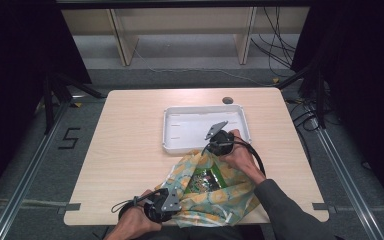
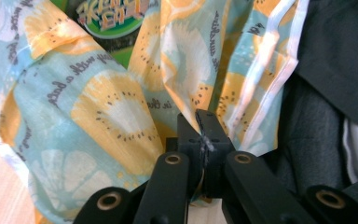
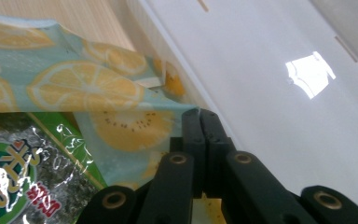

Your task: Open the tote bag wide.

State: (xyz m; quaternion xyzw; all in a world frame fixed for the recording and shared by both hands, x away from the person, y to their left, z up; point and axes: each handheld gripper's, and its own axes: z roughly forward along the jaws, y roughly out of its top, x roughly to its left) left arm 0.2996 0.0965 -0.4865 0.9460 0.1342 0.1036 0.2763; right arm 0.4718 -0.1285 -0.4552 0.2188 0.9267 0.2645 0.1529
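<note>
Closest to me, my left gripper (image 1: 172,197) sits at the near table edge with its jaws pinched shut on the near rim of the fruit-print cloth bag (image 1: 207,192); in the left gripper view the fabric (image 2: 98,116) is caught right between the closed black pads (image 2: 204,140). My right gripper (image 1: 211,146) holds the opposite, far rim, jaws likewise clamped on a corner of cloth (image 3: 121,126), just beside the near wall of the white tray (image 1: 172,147). Between the two grips the bag's mouth gapes, and the green snack packet (image 1: 206,181) lies inside it, ahead of the left gripper and back toward me from the right one.

What matters next, I judge, is that the mouth's long axis runs from one gripper to the other, slanting from near-left to far-right. The packet looks a little nearer the right gripper, and the tray lies directly beyond that hand, so any tipping-out would go that way.
</note>
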